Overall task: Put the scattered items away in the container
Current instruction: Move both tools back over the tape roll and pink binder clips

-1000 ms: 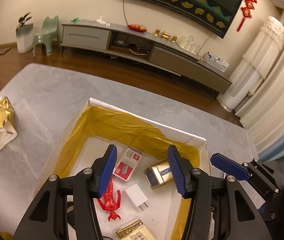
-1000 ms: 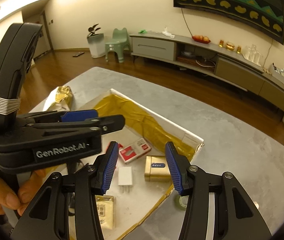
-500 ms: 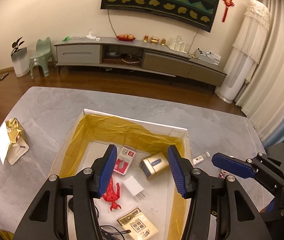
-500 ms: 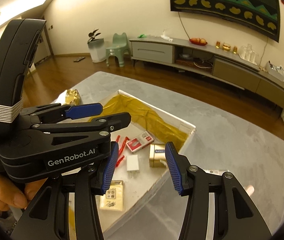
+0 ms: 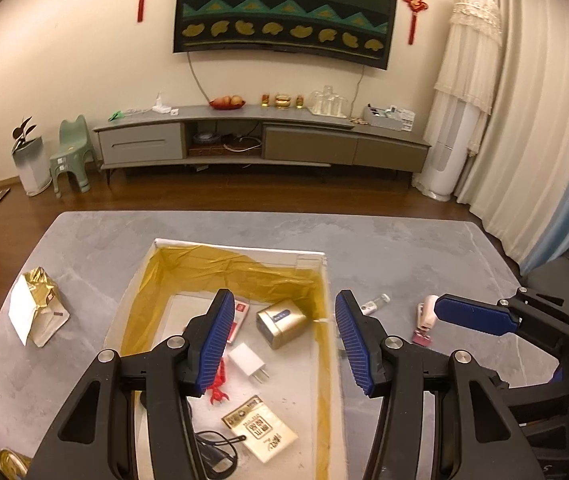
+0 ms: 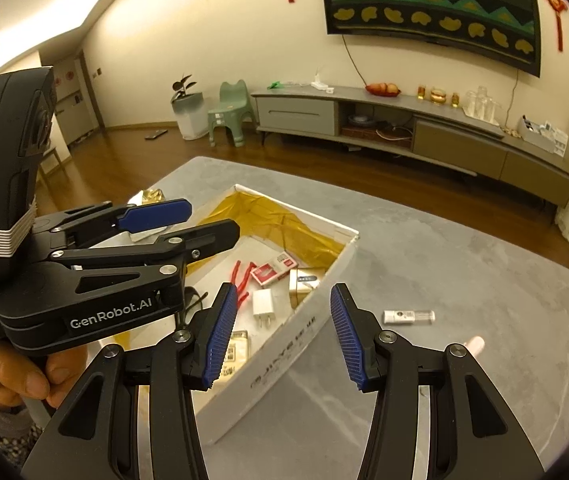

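Note:
A white box lined with gold foil stands on the grey table. It holds a gold case, a white charger, a red toy, a red-white pack, a gold sachet and a black cable. My left gripper hangs open and empty above the box's right half. To the right of the box lie a small clear bottle and a pink item. My right gripper is open and empty over the box's near wall, with the bottle just beyond its right finger.
A crumpled gold bag lies on the table left of the box. A small pink clip sits by the pink item. A hand holds the left gripper. Beyond the table's far edge are wooden floor and a TV cabinet.
Both grippers have lifted and drawn back from the box, staying open. The right one has shifted right past the box's wall, bringing the bottle and pink item into view.

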A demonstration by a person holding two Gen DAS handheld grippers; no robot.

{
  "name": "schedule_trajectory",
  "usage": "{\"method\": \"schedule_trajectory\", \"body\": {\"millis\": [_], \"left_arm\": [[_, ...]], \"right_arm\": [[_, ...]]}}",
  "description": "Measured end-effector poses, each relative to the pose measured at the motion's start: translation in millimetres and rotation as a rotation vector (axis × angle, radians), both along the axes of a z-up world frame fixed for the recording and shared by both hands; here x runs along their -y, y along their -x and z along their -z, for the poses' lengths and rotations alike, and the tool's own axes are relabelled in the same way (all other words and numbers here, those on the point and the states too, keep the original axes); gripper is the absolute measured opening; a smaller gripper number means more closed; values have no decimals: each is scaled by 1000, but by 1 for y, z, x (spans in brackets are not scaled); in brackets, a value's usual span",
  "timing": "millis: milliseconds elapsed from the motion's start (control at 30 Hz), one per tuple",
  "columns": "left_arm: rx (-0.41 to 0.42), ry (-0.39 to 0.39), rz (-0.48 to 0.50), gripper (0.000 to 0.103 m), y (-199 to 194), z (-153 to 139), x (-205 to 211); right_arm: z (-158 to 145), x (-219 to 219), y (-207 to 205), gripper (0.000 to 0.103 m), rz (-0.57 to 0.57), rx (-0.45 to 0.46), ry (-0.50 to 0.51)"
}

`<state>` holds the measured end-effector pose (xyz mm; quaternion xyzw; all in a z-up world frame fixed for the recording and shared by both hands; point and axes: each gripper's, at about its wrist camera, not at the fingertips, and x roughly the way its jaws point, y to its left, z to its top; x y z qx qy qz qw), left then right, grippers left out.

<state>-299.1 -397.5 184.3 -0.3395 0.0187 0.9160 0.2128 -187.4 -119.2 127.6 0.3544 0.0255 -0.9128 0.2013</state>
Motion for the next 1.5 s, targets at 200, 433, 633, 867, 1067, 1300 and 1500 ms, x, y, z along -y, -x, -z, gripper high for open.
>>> {"method": "schedule_trajectory", "body": {"millis": [200,433,633,867,1067,1300,1500], "left_arm": [[-7,4,28,54,-12,0,-16],[-18,5,66,54,-28,-1,-42],[-21,3,90,54,-34,1,-55],[-4,19,117,54,-34,9,-80],[11,31,142,54,-33,19,-103],[34,48,163,54,-27,36,-125],[60,59,163,54,-17,49,-137]], "right_arm": [[-5,-17,-26,52,19,-13,18],[-8,-40,-42,52,49,-16,30],[-8,-57,-50,52,70,-18,24],[2,-87,-49,52,120,4,29],[9,-107,-48,52,147,13,37],[24,-126,-39,52,185,41,44],[42,-144,-30,52,221,72,53]]}}
